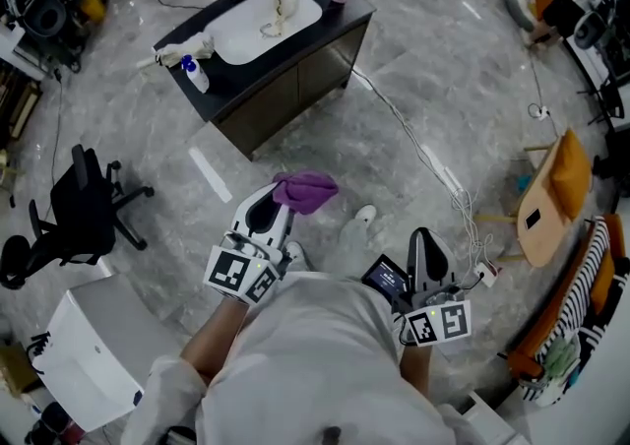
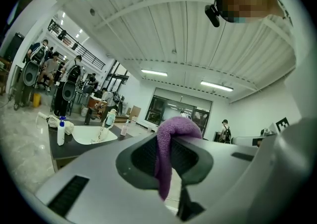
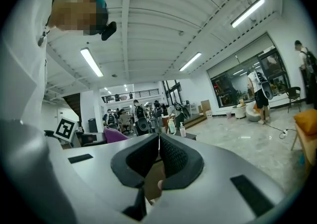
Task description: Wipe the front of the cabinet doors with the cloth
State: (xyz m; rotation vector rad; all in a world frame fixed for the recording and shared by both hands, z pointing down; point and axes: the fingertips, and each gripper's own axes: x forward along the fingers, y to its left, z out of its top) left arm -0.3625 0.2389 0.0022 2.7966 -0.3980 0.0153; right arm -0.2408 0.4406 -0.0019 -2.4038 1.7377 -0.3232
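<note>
A dark sink cabinet point(image 1: 295, 89) with a white basin stands a few steps ahead on the grey floor, its doors facing me. It appears small at the left of the left gripper view as the cabinet point(image 2: 62, 154). My left gripper point(image 1: 279, 201) is held near my body, far from the doors, shut on a purple cloth point(image 1: 307, 189). That cloth point(image 2: 171, 143) bulges over the jaw tips and hangs between the pads. My right gripper point(image 1: 420, 238) is at my right side, shut with nothing in it; its jaw tips meet in the right gripper point(image 3: 158, 141) view.
A blue-capped spray bottle point(image 1: 194, 74) and other bottles stand on the counter. A white cable with a power strip point(image 1: 433, 162) runs across the floor right of the cabinet. A black office chair point(image 1: 84, 212), a white box point(image 1: 94, 349) and a wooden chair point(image 1: 551, 199) flank me.
</note>
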